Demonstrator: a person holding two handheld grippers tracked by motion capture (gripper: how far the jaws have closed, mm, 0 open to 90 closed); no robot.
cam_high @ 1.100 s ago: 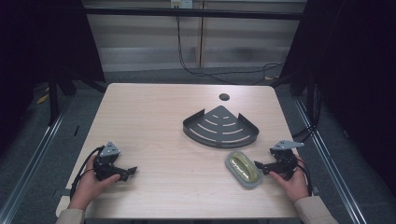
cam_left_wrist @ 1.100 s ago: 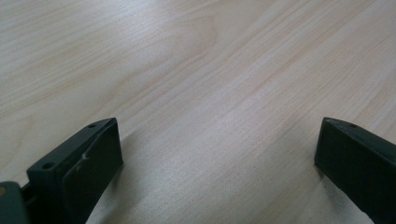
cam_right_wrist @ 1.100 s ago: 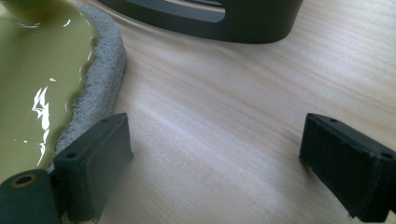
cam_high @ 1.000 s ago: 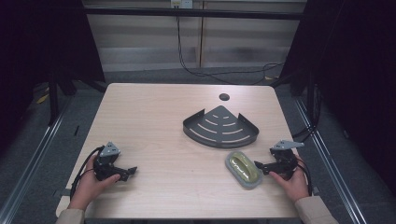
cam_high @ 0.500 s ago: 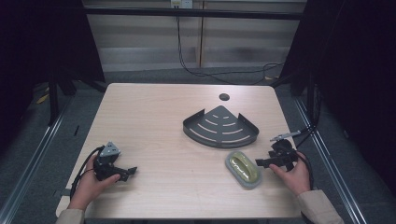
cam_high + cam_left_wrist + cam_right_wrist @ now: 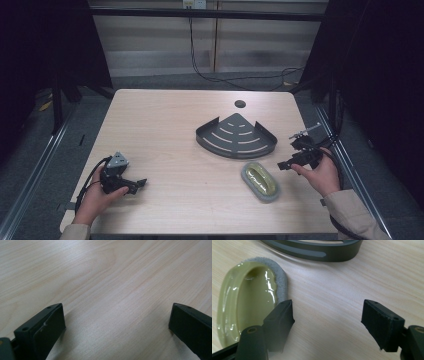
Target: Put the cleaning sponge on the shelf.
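- Across the middle of the high view, the pale wooden table [image 6: 165, 125] with rounded corners is lying mostly bare, with wide open room over its left half and far edge; a small dark round hole [image 6: 240, 104] is sitting near the far edge.
- Right of centre, the dark grey fan-shaped metal rack [image 6: 235, 136] is resting flat, well clear of every edge.
- Just in front of the rack, the oval yellow-green scrubber with a grey felt base [image 6: 260, 181] is lying near the table's front right part, apart from the rack.
- At the right edge, the right gripper [image 6: 284, 165] is hovering just beside the scrubber, its jaws having just been closing but standing apart with nothing between them; in the right gripper view one jaw is overlapping the scrubber's [image 6: 247, 307] rim without clamping it.
- Near the front left corner, the left gripper [image 6: 140, 184] is sitting low over bare wood, jaws wide apart and holding nothing.
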